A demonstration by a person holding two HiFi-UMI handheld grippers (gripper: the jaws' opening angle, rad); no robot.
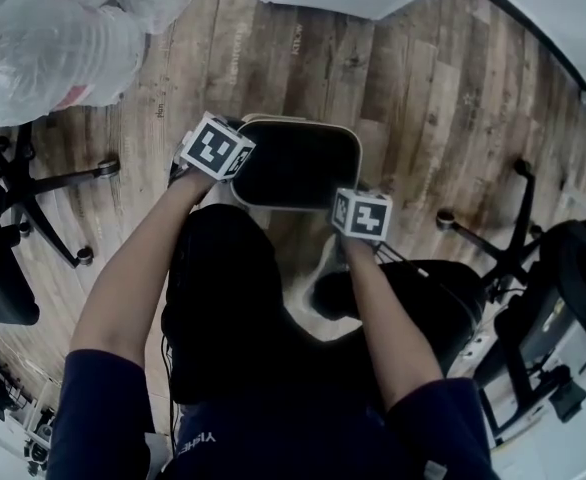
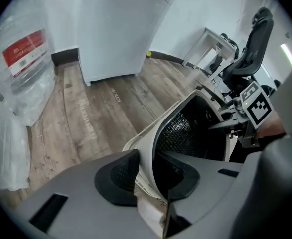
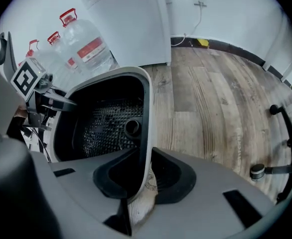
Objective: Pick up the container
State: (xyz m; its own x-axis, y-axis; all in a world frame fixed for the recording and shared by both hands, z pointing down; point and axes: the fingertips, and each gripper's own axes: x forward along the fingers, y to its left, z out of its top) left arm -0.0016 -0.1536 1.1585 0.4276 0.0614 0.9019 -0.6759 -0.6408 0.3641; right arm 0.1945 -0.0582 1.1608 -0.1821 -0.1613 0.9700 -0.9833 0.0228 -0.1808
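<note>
You are reaching both arms forward and down in front of your body. Your left forearm [image 1: 138, 278] is angling in from the left and your right forearm [image 1: 388, 308] from the right, both bare below dark sleeves.

Your left gripper [image 2: 147, 176] is clamping the container [image 1: 295, 163] by its left wall. One pad is sitting inside the tub and the other outside, and the pale rim is running up between them. Your right gripper [image 3: 145, 176] is doing the same on the opposite wall, narrowed onto the thin wall with one pad on each face. In the head view the two marker cubes are sitting at the container's left and right edges, the right one lower in the picture than the left.

The container is lying between the two grippers, just ahead of your lap and over the wooden floor [image 1: 413, 98]. You cannot tell from these views whether it is resting on anything. It is a rounded rectangular tub, cream on the outside and black inside. The right gripper view is showing a gridded bottom with a short round stub near its middle.

Large water bottles [image 3: 88, 46] are standing to your left beside a white cabinet [image 2: 121, 29], and an office chair base [image 1: 53, 183] is spreading across the floor nearby.
</note>
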